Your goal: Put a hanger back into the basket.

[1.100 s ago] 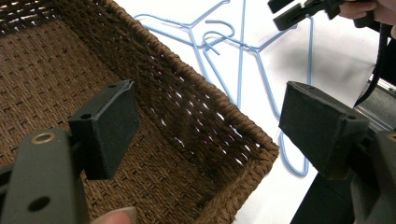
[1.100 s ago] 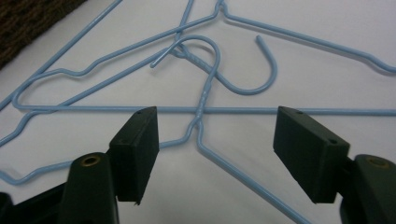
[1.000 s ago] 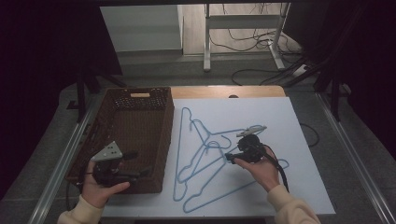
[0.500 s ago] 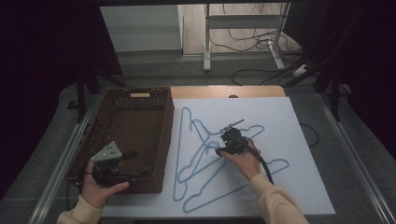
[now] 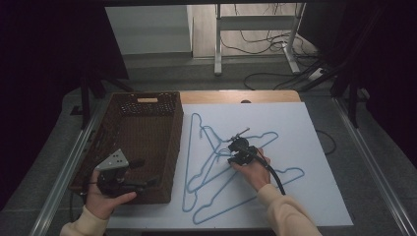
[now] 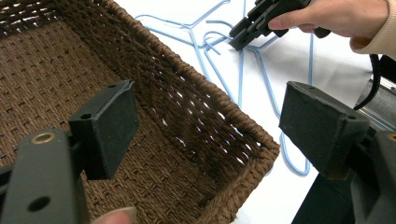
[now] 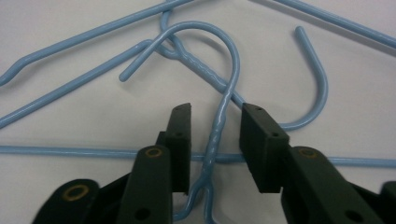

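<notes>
Jaws of the right gripper (image 7: 215,140) stand apart on either side of a blue hanger's twisted neck (image 7: 215,135), not clamped; a gap shows on both sides of the wire. The neck runs up between them to its hook (image 7: 219,42), with a second hook (image 7: 314,79) lying just to its right. Left gripper (image 6: 210,121) jaws are spread wide with nothing between, hanging over the near right corner of the brown wicker basket (image 6: 219,116). From above, the left gripper (image 5: 118,178) sits at the basket's (image 5: 169,147) near end, held in the left hand (image 5: 101,199). The right gripper (image 5: 235,150) is down among the overlapping blue wire hangers (image 5: 196,147) on the white sheet (image 5: 319,147), right hand (image 5: 253,169) behind it, cable trailing back.
</notes>
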Demonstrator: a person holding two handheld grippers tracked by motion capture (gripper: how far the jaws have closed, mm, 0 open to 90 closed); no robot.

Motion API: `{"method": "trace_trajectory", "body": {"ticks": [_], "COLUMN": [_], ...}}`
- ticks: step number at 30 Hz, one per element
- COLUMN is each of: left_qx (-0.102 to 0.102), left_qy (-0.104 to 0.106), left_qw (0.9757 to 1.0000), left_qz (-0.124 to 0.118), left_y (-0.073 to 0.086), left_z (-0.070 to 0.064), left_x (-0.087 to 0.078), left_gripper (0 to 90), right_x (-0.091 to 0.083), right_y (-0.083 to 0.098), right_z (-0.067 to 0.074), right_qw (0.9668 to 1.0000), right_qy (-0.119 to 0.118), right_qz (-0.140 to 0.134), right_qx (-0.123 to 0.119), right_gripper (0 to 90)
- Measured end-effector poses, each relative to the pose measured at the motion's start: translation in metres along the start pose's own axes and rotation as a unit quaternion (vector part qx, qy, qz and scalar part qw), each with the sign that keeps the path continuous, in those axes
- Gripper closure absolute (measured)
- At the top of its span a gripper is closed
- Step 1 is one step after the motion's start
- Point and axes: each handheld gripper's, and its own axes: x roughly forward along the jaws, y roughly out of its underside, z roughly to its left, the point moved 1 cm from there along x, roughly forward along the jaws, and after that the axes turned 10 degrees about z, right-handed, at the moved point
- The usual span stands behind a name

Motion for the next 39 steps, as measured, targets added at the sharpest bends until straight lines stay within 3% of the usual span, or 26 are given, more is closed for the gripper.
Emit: {"method": "trace_trajectory", "body": {"ticks": [5, 13, 16, 19, 25, 32, 36, 39], "left_qx": [0.001, 0.001, 0.004, 0.008, 0.022, 0.039, 0.05, 0.04], "left_qy": [0.0, 0.0, 0.0, 0.002, 0.01, 0.031, 0.051, 0.083], "left_qw": [1.0, 1.0, 1.0, 1.0, 0.9997, 0.9987, 0.9968, 0.9947], "left_qz": [0.0, 0.0, -0.002, -0.001, 0.001, 0.012, 0.037, 0.046], "left_y": [0.0, 0.0, -0.001, -0.003, -0.009, -0.027, -0.04, -0.046], "left_z": [0.0, -0.001, -0.003, -0.006, -0.014, -0.033, -0.05, -0.057], "left_x": [0.0, 0.0, 0.0, 0.001, 0.004, 0.018, 0.038, 0.049], "left_gripper": [19.8, 19.8, 19.9, 20.0, 20.1, 21.5, 21.9, 21.9], "right_x": [0.0, 0.0, -0.003, -0.01, -0.029, -0.047, -0.053, -0.057], "right_y": [-0.001, 0.0, 0.001, 0.002, 0.004, 0.005, 0.005, 0.006], "right_z": [0.004, 0.002, -0.001, -0.001, -0.004, -0.003, -0.003, -0.004], "right_qw": [1.0, 0.9996, 0.9987, 0.9987, 0.9964, 0.9941, 0.9931, 0.9922], "right_qy": [-0.003, -0.01, -0.032, -0.026, -0.041, -0.056, -0.062, -0.066], "right_qz": [0.003, -0.001, -0.01, -0.024, -0.057, -0.081, -0.089, -0.095], "right_qx": [0.007, 0.028, 0.039, 0.037, 0.047, 0.046, 0.046, 0.047], "right_gripper": [78.8, 83.5, 85.7, 86.0, 86.3, 86.4, 86.4, 86.4]}}
